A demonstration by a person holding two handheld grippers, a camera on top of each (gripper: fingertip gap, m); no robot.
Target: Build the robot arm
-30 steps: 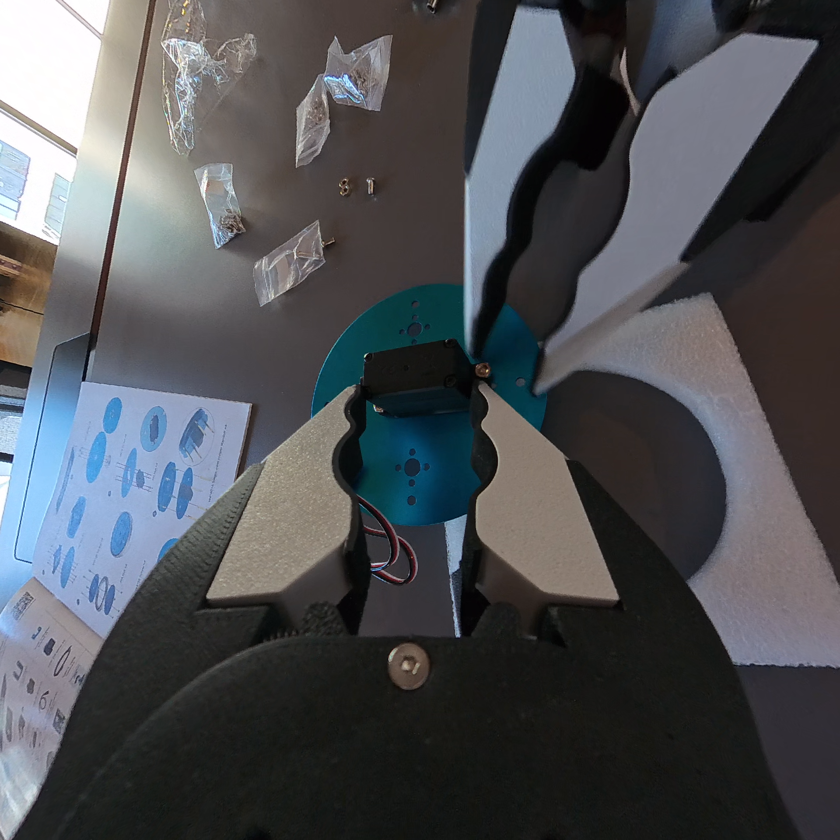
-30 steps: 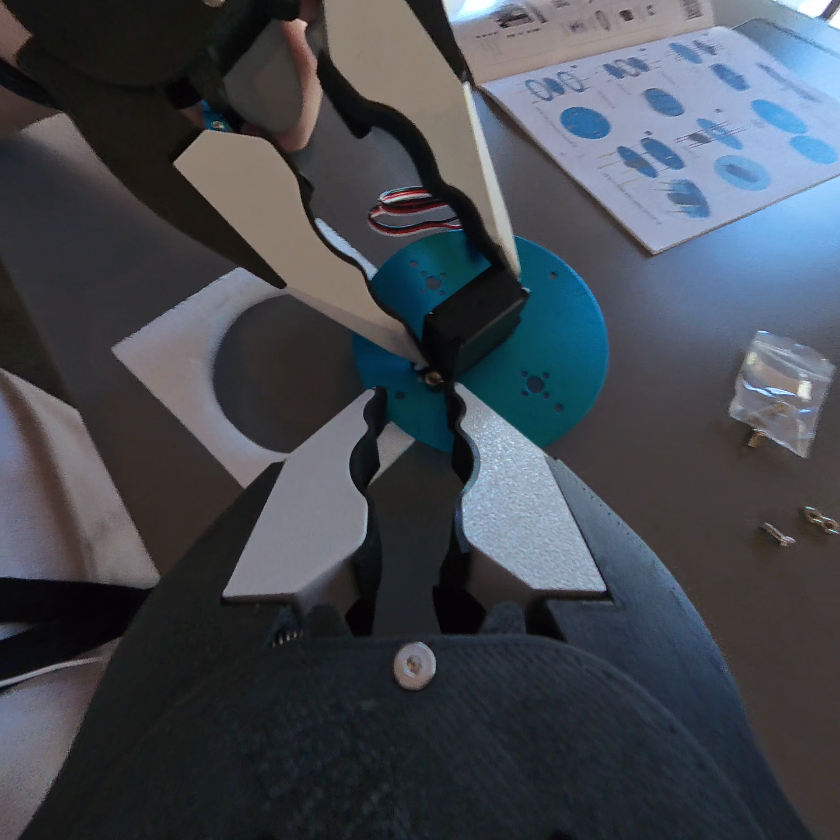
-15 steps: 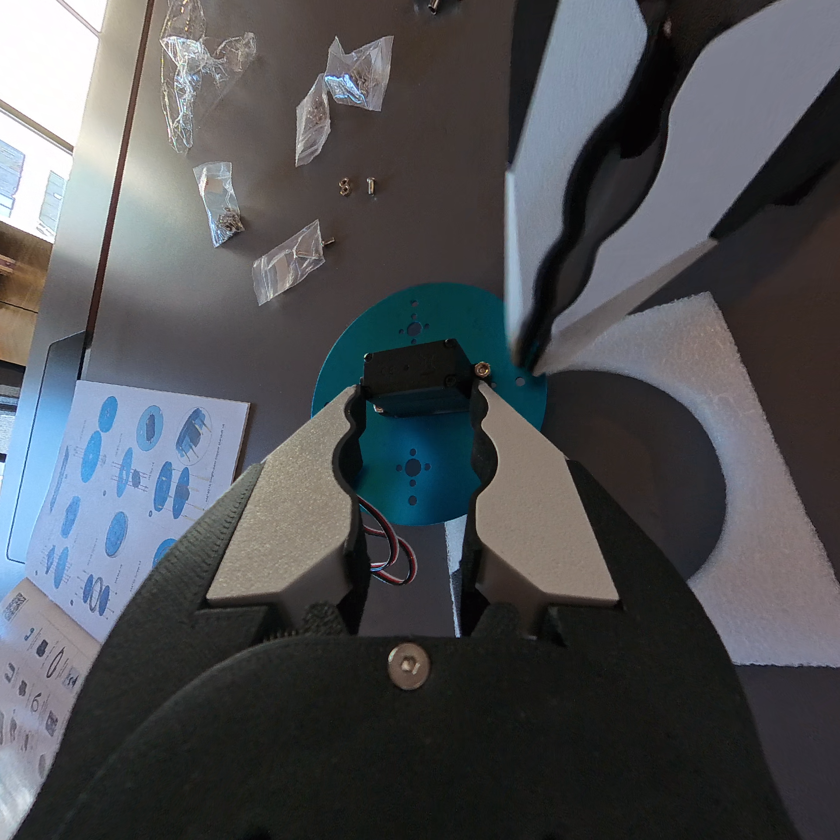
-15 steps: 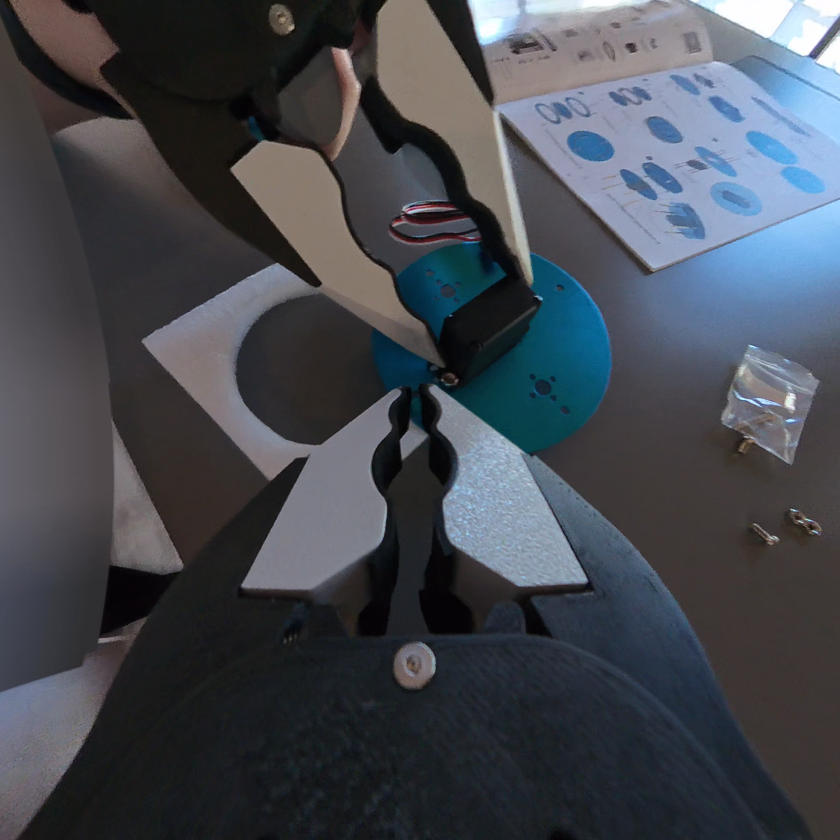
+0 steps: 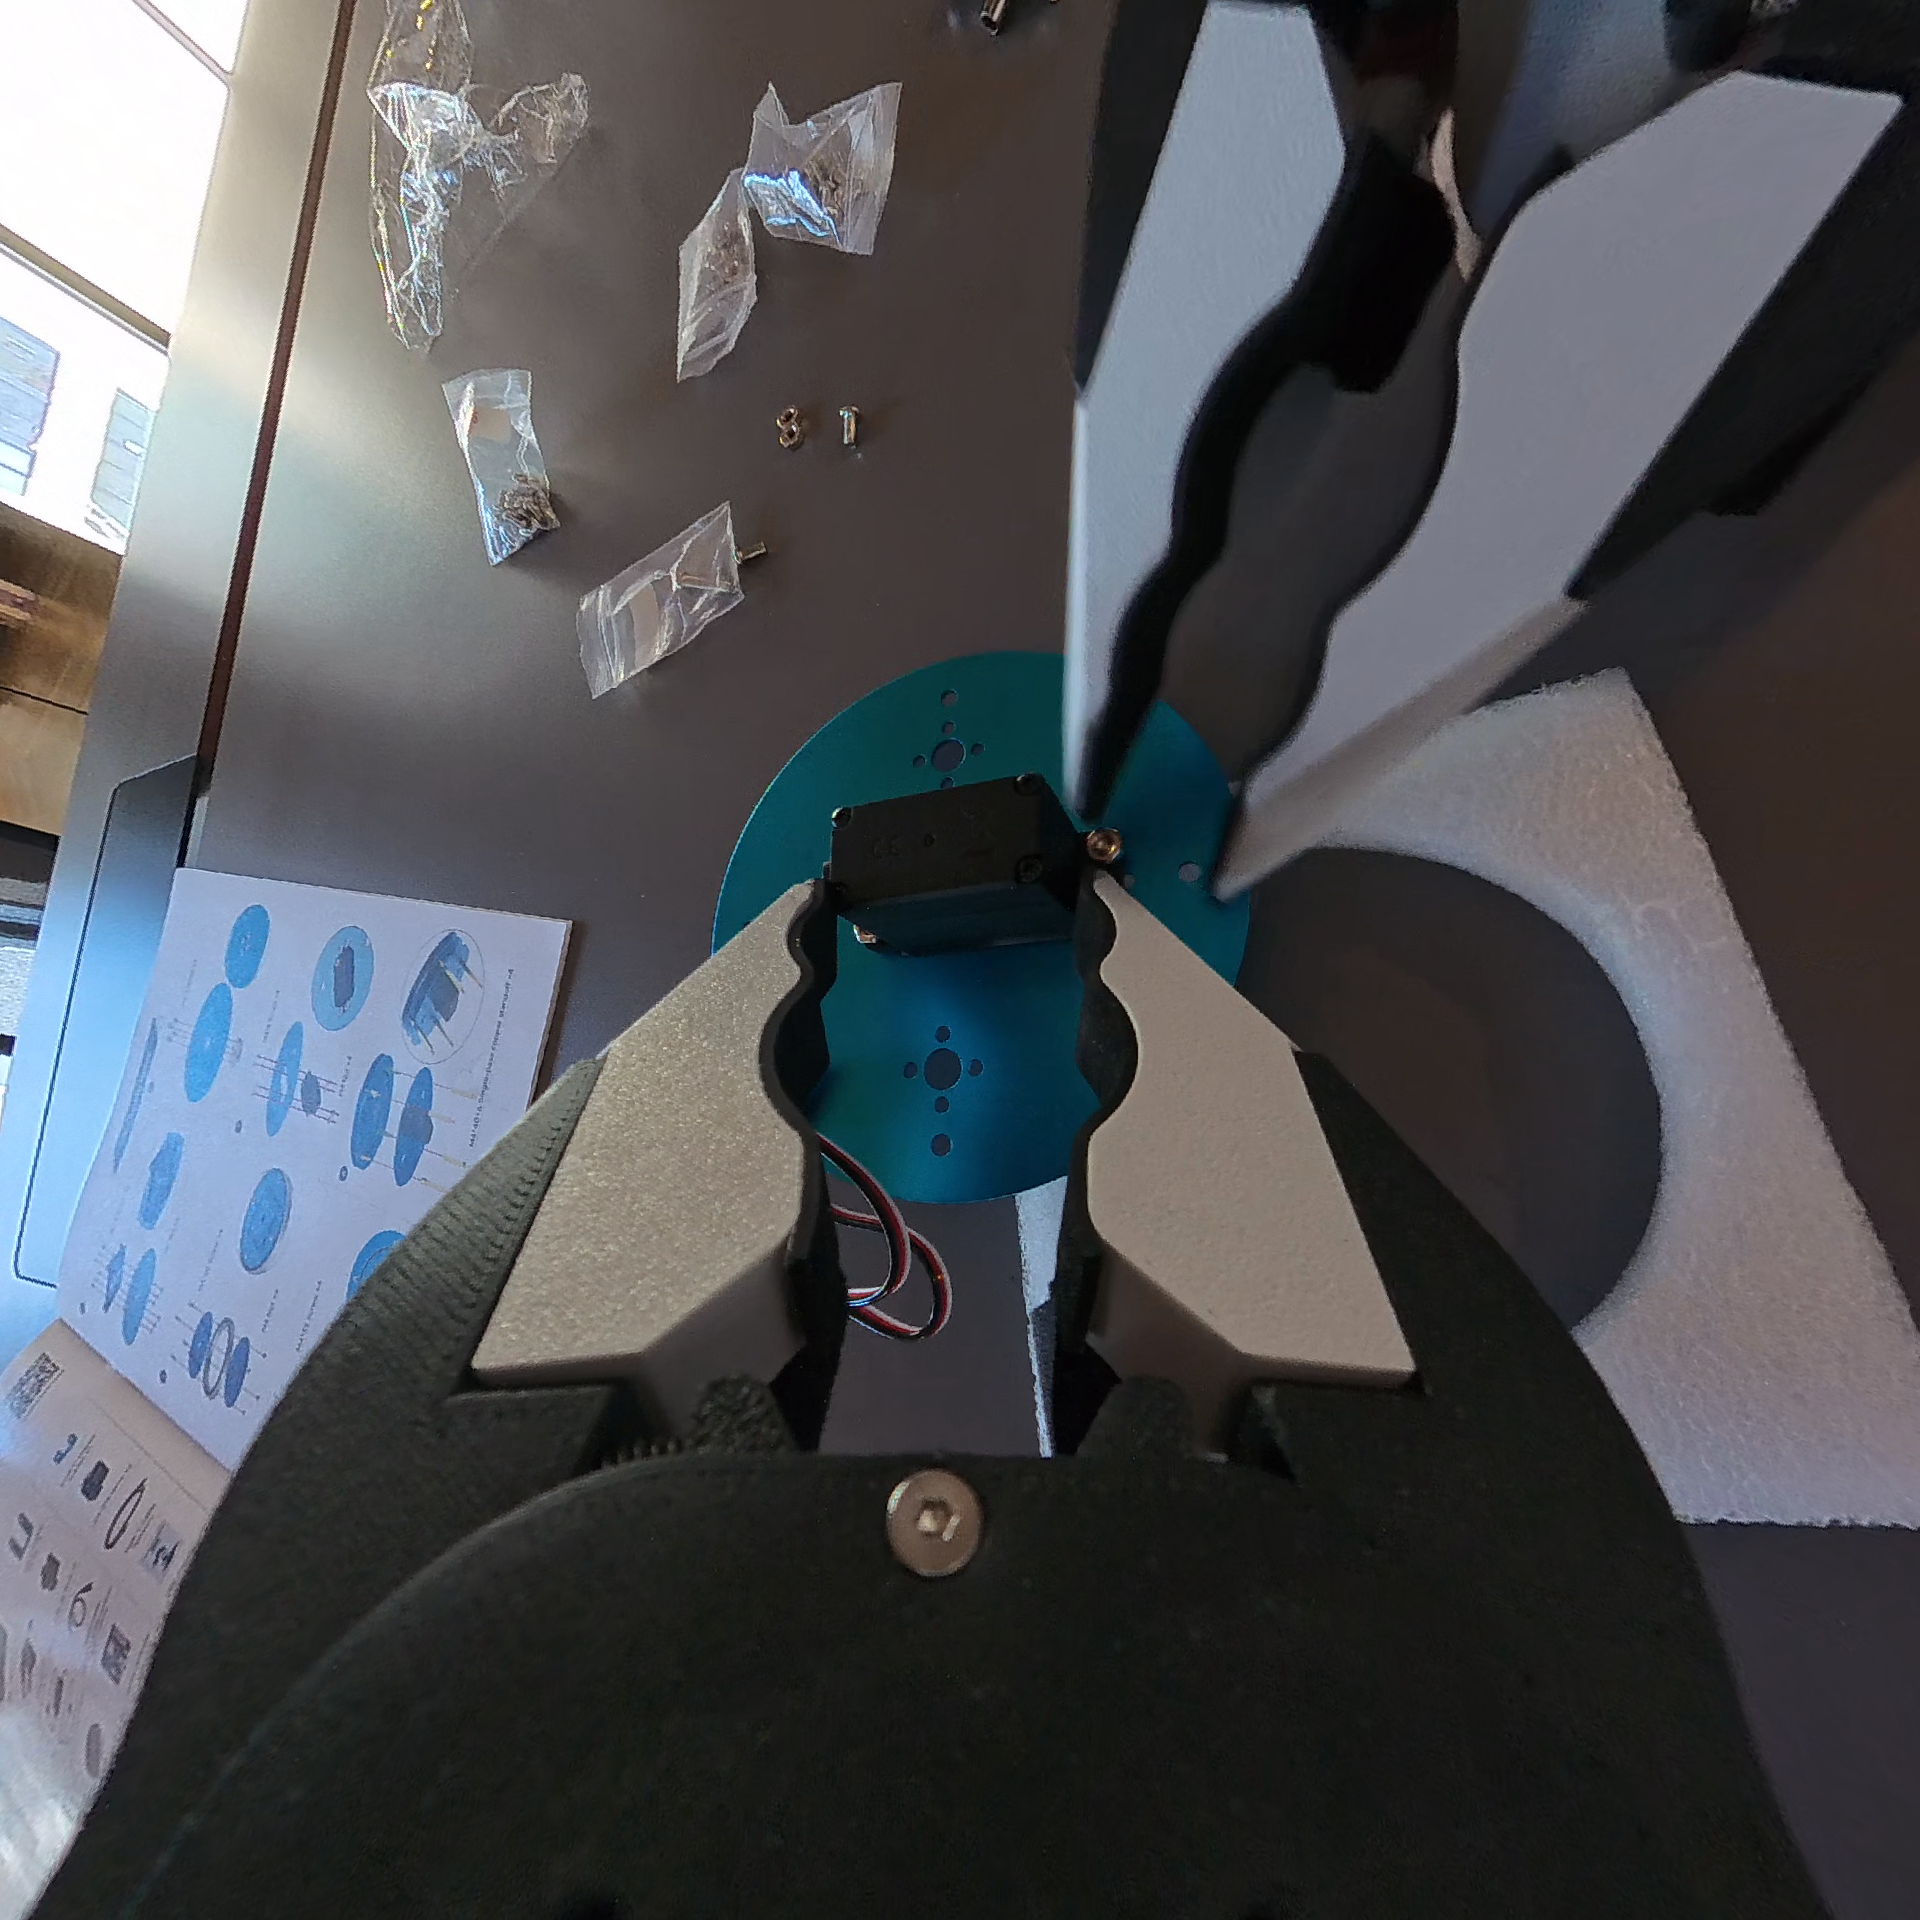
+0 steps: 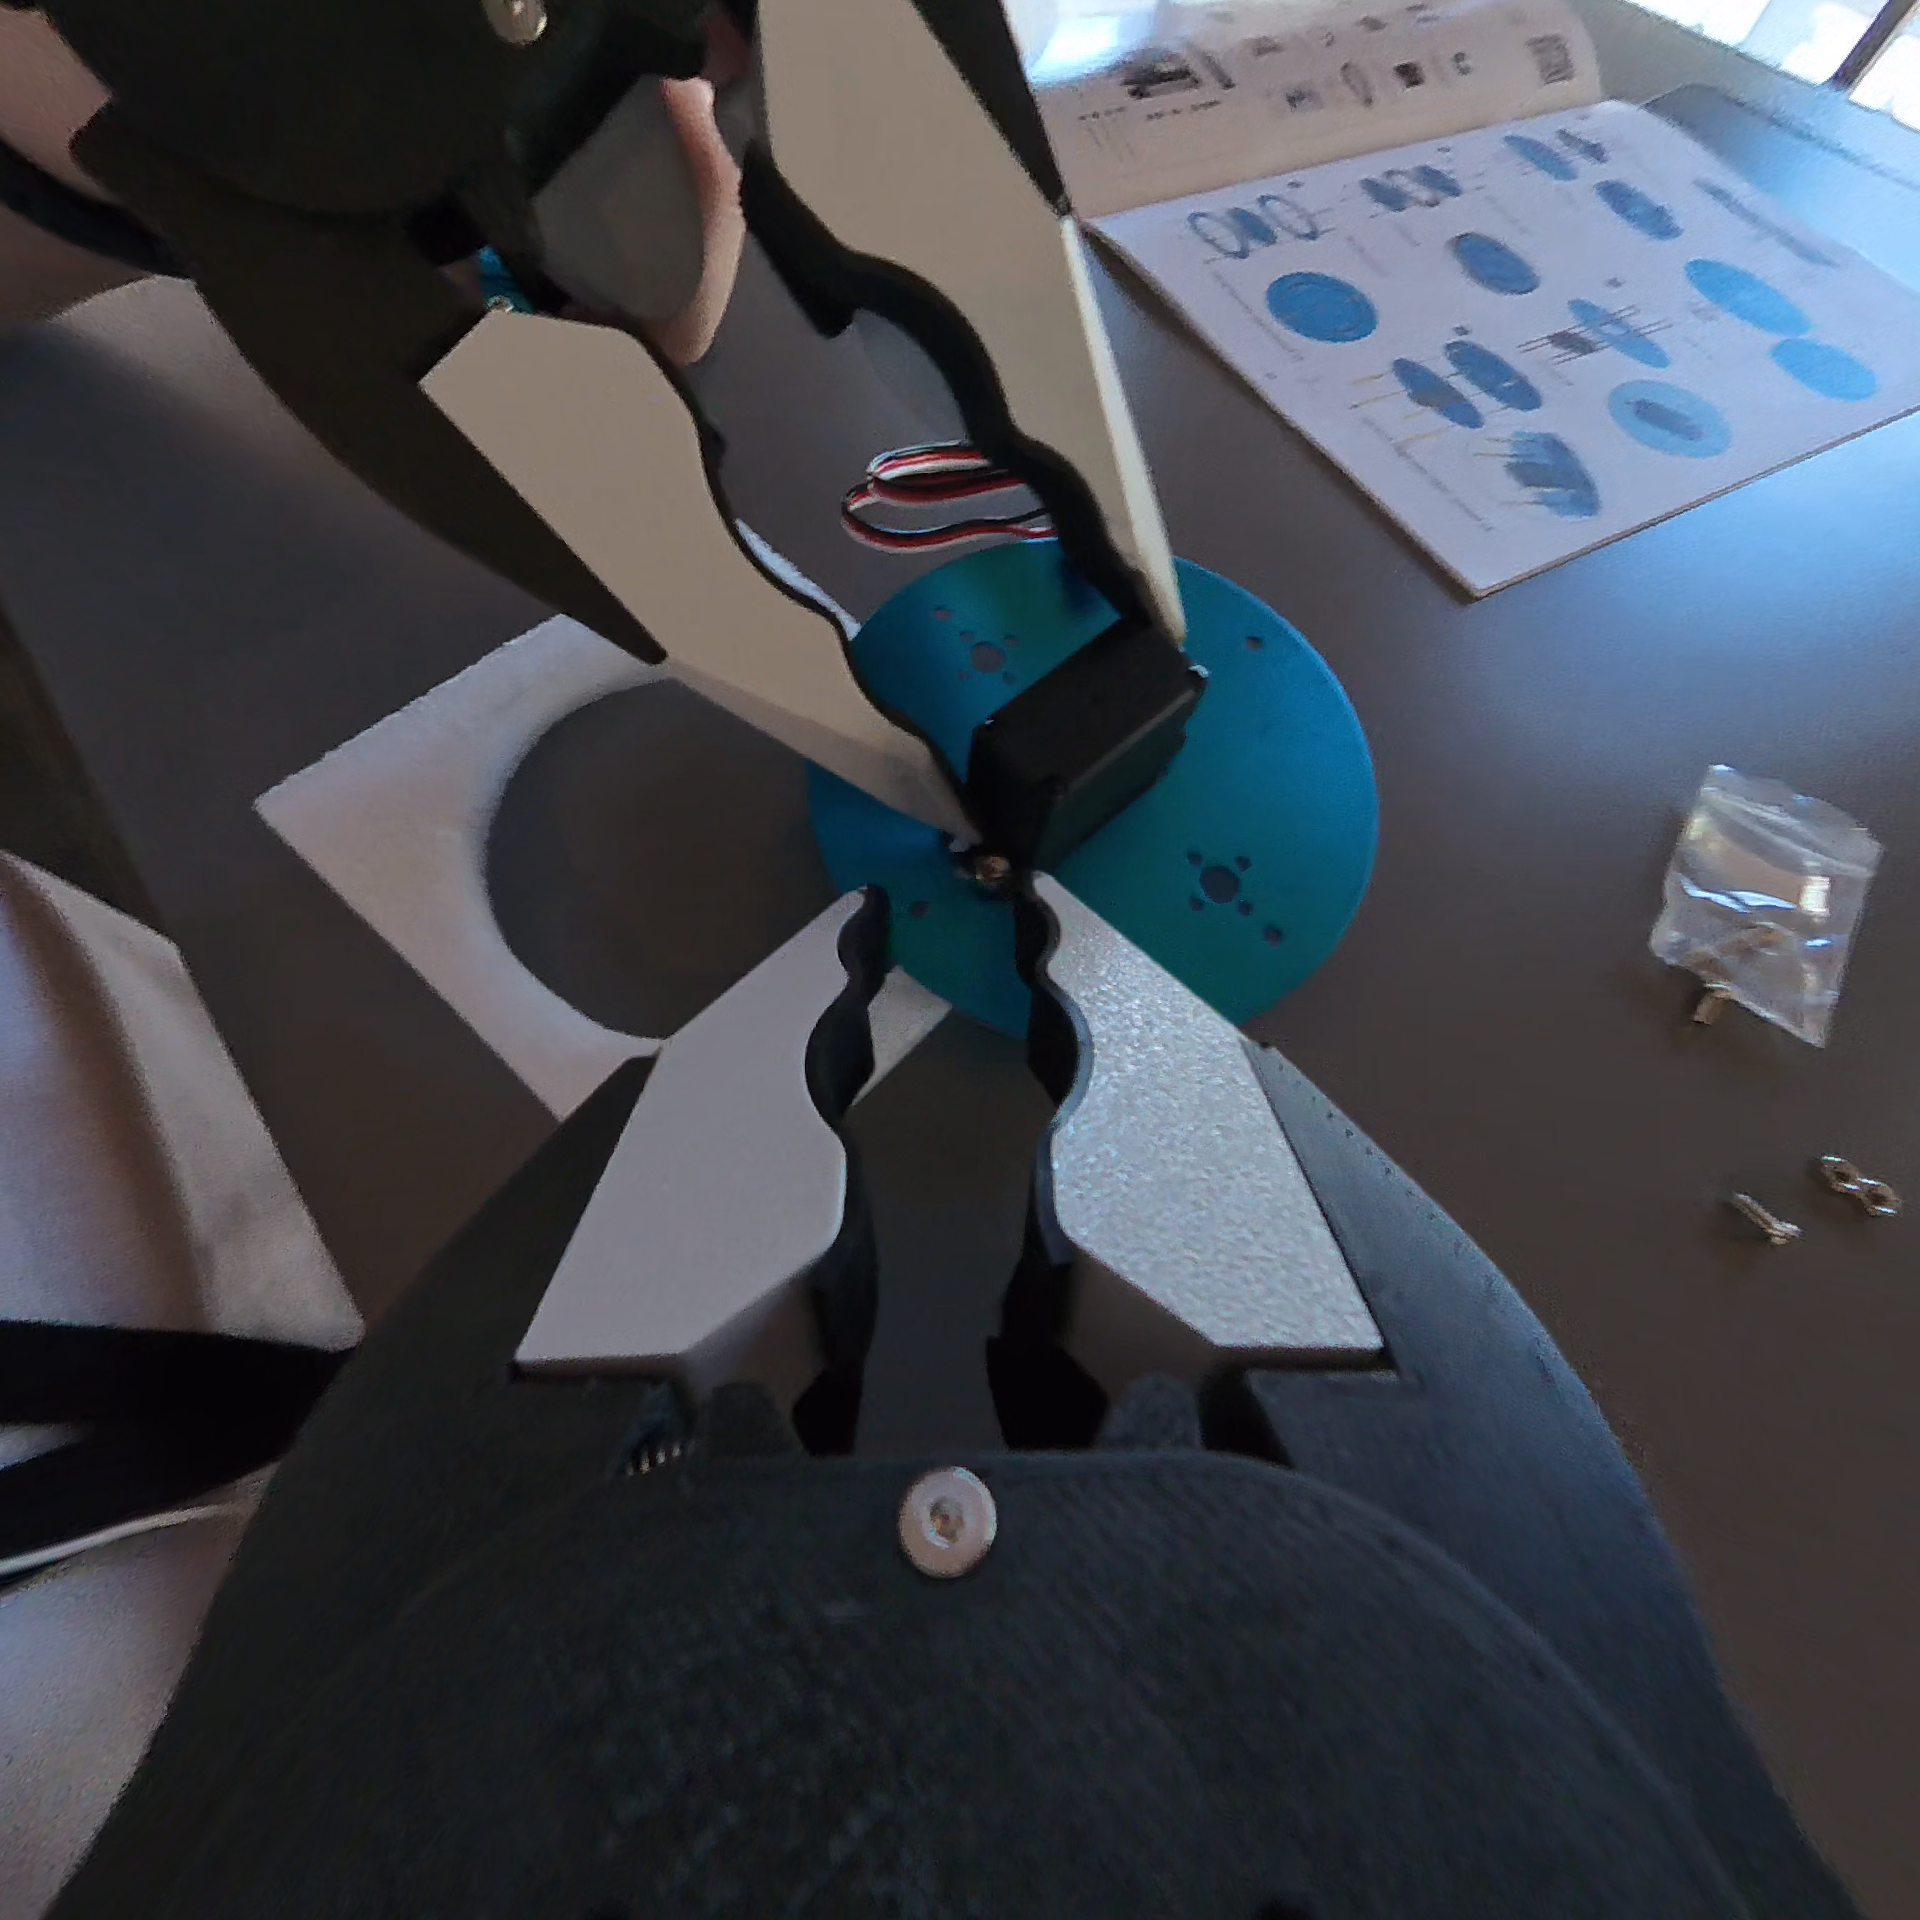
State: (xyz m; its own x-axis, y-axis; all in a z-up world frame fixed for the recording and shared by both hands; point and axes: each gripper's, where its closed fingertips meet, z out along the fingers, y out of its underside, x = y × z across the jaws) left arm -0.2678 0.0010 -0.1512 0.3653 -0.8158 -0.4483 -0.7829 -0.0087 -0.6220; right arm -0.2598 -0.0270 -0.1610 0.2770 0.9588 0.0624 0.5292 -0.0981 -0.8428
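My left gripper [image 5: 956,894] is shut on a black servo [image 5: 951,847] that stands on a blue round plate [image 5: 997,1143] with hole patterns. A small brass screw [image 5: 1103,844] sits at the servo's right corner. In the right wrist view the left gripper [image 6: 1065,732] comes down from above onto the servo [image 6: 1101,748]. My right gripper [image 6: 951,896] is open and empty, its tips just short of the screw [image 6: 987,864] over the plate [image 6: 1278,790]. It also shows in the left wrist view [image 5: 1158,847], tips either side of the plate's right edge.
A white foam sheet [image 5: 1714,1143] with a round cut-out lies by the plate. Small plastic bags of hardware [image 5: 665,603], loose screws [image 5: 850,426] and instruction sheets [image 5: 312,1091] lie on the grey table. Red, white and black wires [image 6: 935,499] trail from the servo.
The right gripper nearly shut and drew back half a second ago; it has now opened again and moved back in at the screw. The left gripper has held the servo still.
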